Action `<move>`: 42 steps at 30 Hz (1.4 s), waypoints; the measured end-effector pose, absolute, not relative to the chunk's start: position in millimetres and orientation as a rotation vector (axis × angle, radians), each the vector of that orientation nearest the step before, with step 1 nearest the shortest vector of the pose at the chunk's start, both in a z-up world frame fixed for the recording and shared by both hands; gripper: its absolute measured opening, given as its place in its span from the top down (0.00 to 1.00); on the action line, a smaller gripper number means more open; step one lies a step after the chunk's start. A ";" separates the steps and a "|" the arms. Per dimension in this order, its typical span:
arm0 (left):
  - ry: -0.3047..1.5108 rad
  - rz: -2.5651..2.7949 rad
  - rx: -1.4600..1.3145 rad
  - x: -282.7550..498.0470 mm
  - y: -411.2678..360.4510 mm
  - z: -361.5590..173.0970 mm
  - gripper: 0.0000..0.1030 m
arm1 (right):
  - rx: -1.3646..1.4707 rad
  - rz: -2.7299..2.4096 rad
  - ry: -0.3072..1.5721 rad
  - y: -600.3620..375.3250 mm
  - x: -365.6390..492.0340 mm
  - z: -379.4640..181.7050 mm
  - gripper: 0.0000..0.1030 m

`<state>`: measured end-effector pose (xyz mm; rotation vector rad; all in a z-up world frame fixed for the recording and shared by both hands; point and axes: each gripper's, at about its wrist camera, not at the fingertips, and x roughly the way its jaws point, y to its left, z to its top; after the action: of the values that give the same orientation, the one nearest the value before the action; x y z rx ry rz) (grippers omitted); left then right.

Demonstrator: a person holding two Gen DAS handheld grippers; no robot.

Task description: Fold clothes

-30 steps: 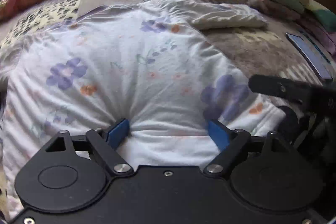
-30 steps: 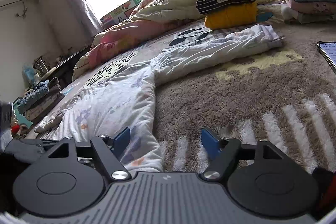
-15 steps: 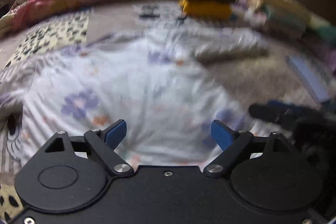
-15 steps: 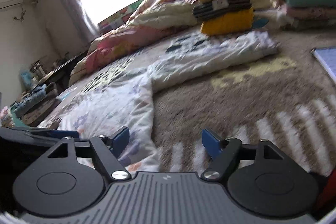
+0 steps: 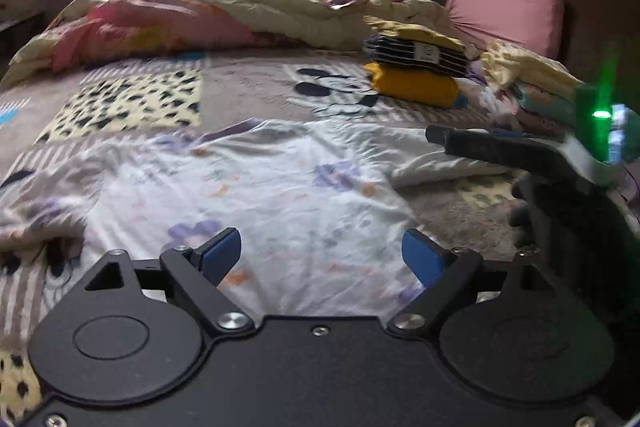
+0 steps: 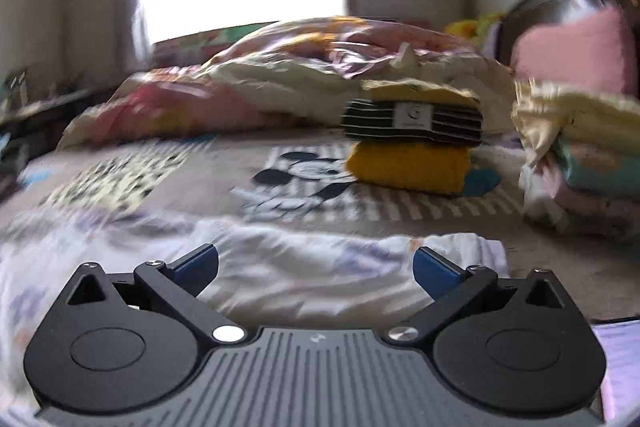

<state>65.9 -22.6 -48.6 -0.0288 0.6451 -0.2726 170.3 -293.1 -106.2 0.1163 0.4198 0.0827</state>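
- The right wrist view is motion-blurred throughout; the print on the white floral garment cannot be made out there, and its near edge is hidden behind the gripper body.
- In the left wrist view the garment's near hem is cut off by the left gripper, and its left portion is smeared.
- The right gripper enters the left wrist view from the right as a dark arm, seen side-on; a green light glows behind it. How wide it stands cannot be judged from that view.
- The white floral garment lies spread on the bed, wrinkled, with purple flowers and small orange marks; one sleeve extends to the right, bunched.
- Left gripper: blue fingers spread wide, nothing held, the garment showing between them.
- Right gripper: blue fingers likewise wide apart, nothing held, poised over the sleeve.
- Whether either pair touches the cloth cannot be told.
- Beyond the garment stands a stack of folded clothes: yellow at bottom, a dark striped piece above it, another yellow on top.
- A second folded pile sits to the right, near a pink pillow.
- A rumpled quilt lies along the far side of the bed.
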 end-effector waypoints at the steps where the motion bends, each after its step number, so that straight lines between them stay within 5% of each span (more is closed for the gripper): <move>1: 0.659 -0.260 -0.043 66.3 -18.1 -51.0 0.14 | 0.140 0.063 0.471 -295.3 185.9 -122.8 0.00; 3: 0.679 -0.246 -0.061 67.5 -11.8 -55.7 0.14 | 0.079 0.015 0.596 -287.1 207.2 -143.3 0.00; 13: 0.623 -0.280 -0.079 72.1 -27.4 -61.1 0.14 | -0.001 -0.004 0.581 -278.3 204.7 -141.5 0.00; 21: 0.385 -0.534 -0.341 52.5 -67.7 -14.3 0.14 | -0.004 -0.004 0.581 -272.3 202.8 -141.0 0.00; 25: 0.328 -0.615 -0.222 39.5 -79.1 9.7 0.18 | -0.007 -0.007 0.580 -270.7 202.1 -140.9 0.00; 29: 0.387 -0.528 -0.152 43.1 -75.2 11.5 0.73 | -0.005 -0.005 0.581 -271.5 201.7 -140.8 0.00; 32: 0.405 -0.467 -0.213 49.4 -57.1 13.0 0.86 | -0.005 -0.007 0.581 -271.6 201.6 -140.8 0.00; 37: 0.368 -0.522 -0.208 40.8 -61.5 21.1 0.86 | -0.004 -0.007 0.581 -271.4 201.5 -140.7 0.00; 38: 0.354 -0.518 -0.191 38.7 -64.6 21.6 0.79 | -0.005 -0.006 0.581 -271.2 201.6 -140.8 0.00; 39: 0.337 -0.507 -0.173 36.8 -67.2 21.9 0.56 | -0.005 -0.006 0.581 -270.9 201.7 -140.8 0.00; 40: 0.320 -0.495 -0.155 34.8 -69.8 22.3 0.43 | -0.005 -0.005 0.581 -271.5 201.7 -140.9 0.00; 41: 0.278 -0.480 -0.131 30.7 -71.8 24.0 0.32 | -0.005 -0.005 0.581 -271.9 201.7 -140.9 0.00; 42: 0.230 -0.464 -0.104 26.2 -73.5 26.0 0.32 | -0.005 -0.005 0.581 -271.8 201.7 -140.9 0.00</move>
<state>26.2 -73.5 26.0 -0.1044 0.2302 -0.4642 201.7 -271.8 -140.9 -0.0046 0.5814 -0.0054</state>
